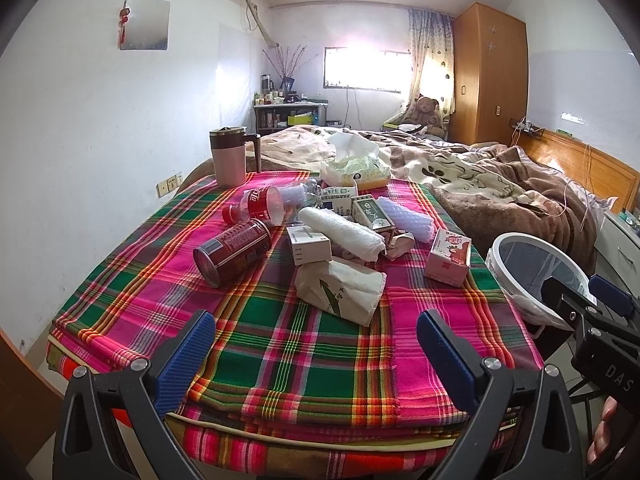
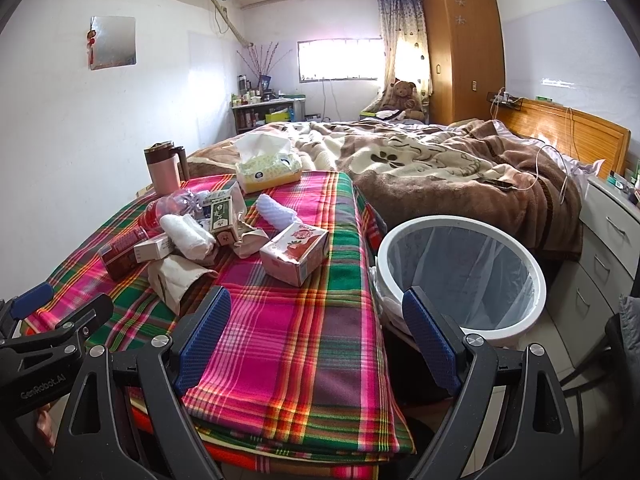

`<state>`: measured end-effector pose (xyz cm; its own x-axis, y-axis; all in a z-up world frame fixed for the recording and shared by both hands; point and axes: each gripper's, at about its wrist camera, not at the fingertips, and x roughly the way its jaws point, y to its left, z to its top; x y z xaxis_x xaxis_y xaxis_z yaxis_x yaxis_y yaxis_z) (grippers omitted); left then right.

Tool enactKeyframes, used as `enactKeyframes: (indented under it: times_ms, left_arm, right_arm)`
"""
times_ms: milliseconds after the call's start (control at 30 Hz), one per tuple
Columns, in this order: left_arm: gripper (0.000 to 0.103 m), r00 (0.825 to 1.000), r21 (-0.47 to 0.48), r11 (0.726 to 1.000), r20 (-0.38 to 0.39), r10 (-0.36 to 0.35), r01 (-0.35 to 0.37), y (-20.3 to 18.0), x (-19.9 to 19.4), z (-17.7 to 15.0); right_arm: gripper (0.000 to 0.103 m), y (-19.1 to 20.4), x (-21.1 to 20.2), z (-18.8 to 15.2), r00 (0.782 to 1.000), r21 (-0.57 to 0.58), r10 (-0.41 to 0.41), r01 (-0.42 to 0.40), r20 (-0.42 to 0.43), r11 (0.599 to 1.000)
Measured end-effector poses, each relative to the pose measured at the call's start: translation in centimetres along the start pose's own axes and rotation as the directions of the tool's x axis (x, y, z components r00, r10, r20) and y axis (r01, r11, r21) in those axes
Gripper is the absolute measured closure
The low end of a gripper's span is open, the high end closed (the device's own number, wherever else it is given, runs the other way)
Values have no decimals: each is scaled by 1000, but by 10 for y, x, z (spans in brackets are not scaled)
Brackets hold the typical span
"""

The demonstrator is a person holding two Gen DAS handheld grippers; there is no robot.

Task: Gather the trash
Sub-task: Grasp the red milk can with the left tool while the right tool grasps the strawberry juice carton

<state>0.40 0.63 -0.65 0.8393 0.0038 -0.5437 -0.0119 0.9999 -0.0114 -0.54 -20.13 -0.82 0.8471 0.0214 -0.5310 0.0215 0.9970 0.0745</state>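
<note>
Trash sits heaped mid-cloth on the plaid blanket (image 1: 320, 360): a red can (image 1: 234, 250) on its side, a crushed cola bottle (image 1: 264, 204), small cartons, a crumpled paper pack (image 1: 340, 290). The left gripper (image 1: 316, 354) and right gripper (image 2: 316, 338) both gape wide, holding nothing. Only the right view shows the whole white bin (image 2: 460, 274) past the blanket's right edge; the near cloth is bare.

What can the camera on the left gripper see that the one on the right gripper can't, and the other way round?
Only the left wrist view shows the red cola bottle plainly, label and cap readable. Only the right wrist view shows the whole lined trash bin and the white drawers beside the bed. Both show the plaid cloth, the pink mug, the tissue box, the pink carton and each gripper open: left gripper, right gripper.
</note>
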Motion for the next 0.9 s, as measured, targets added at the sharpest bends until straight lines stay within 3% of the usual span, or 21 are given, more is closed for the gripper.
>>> enactKeyframes:
  times_ms: [167,333,667,900]
  left_arm:
    - [1,1000,-3,1000,-11,-1,1,0,6,3]
    - [1,998,-55,997,-22,-64,62,14,21,7]
    - [3,997,-43,998,-61,-42,39,34,64,34]
    - [3,996,-74,996,-85,35,-41,73,92,50]
  right_arm:
    - [14,-1,9,1,1000,1,-4,4,-14,1000]
    - [14,-3,21,4,1000,8,-4,4,-31,1000]
    - [14,-5,60,21,996,53,19,-15,-85,998]
    - [14,4,81,29,993,52,19,-13,-120,999]
